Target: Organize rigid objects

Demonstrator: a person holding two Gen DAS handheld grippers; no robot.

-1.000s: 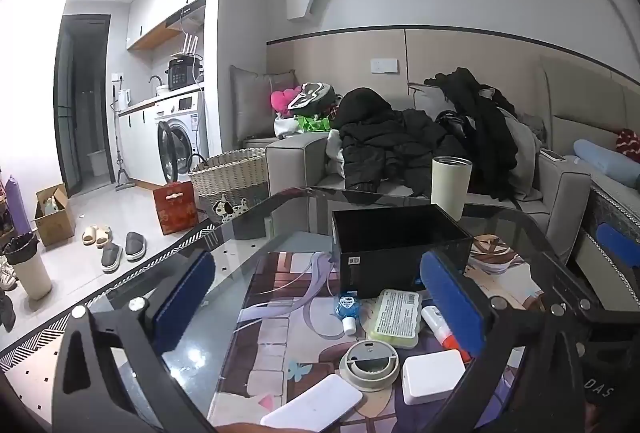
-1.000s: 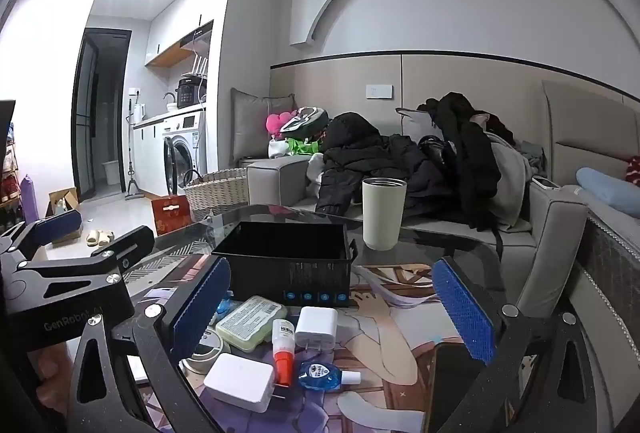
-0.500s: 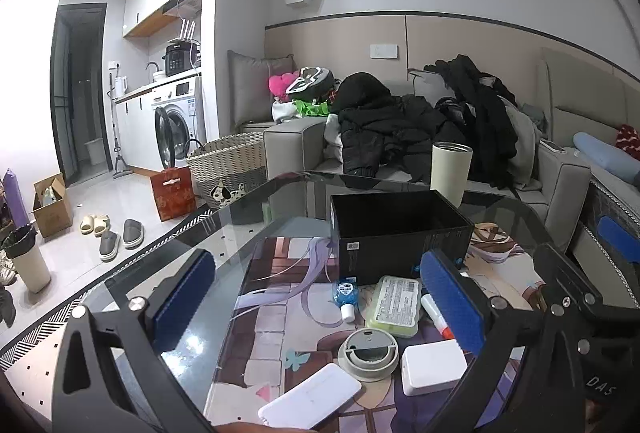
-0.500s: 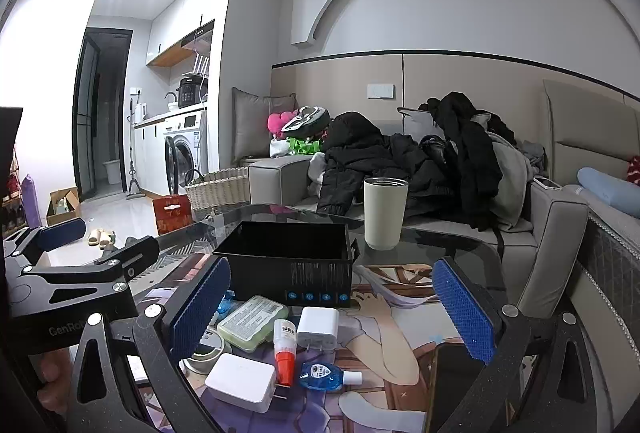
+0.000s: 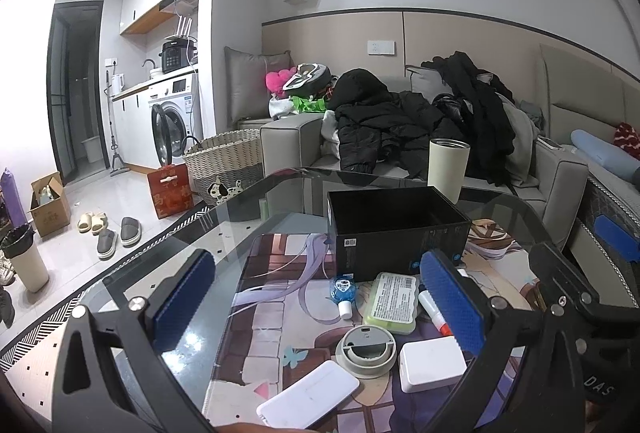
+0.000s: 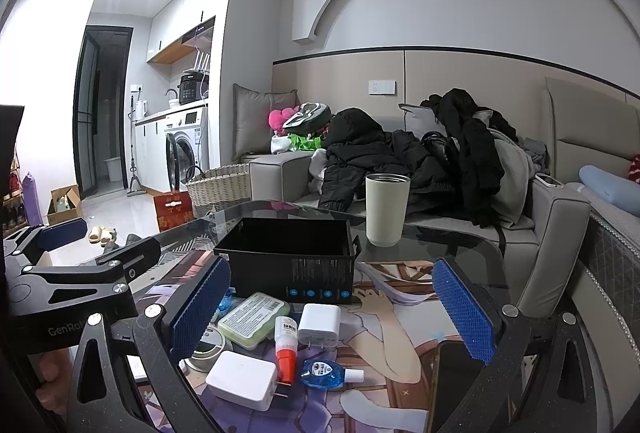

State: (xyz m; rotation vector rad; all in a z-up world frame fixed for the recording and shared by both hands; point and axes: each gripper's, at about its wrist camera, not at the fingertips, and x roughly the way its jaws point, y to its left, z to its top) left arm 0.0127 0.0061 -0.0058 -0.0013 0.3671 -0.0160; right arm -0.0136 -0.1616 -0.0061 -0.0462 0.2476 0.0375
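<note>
An open, empty black box (image 5: pixel 396 229) (image 6: pixel 288 253) stands on a printed mat. In front of it lie a green case (image 5: pixel 394 297) (image 6: pixel 254 319), a red-capped glue stick (image 6: pixel 286 343), a small blue bottle (image 5: pixel 344 291) (image 6: pixel 324 373), a white charger (image 6: pixel 319 325), a white adapter (image 5: pixel 432 357) (image 6: pixel 242 379), a round grey disc (image 5: pixel 366 349) and a flat white power bank (image 5: pixel 308 399). My left gripper (image 5: pixel 318 297) hovers open above the pile's left side. My right gripper (image 6: pixel 332 313) hangs open above its right side. Neither holds anything.
A cream tumbler (image 6: pixel 387 209) stands behind the box on the glass table (image 5: pixel 224 233). A dark phone (image 6: pixel 452 385) lies on the mat at the right. A sofa heaped with dark clothes (image 6: pixel 420 161) lies beyond. A wicker basket (image 5: pixel 228 157) sits on the floor to the left.
The left wrist view has tipped slightly, so the box and items sit a little higher in frame. The right gripper has barely moved. Both stay open.
</note>
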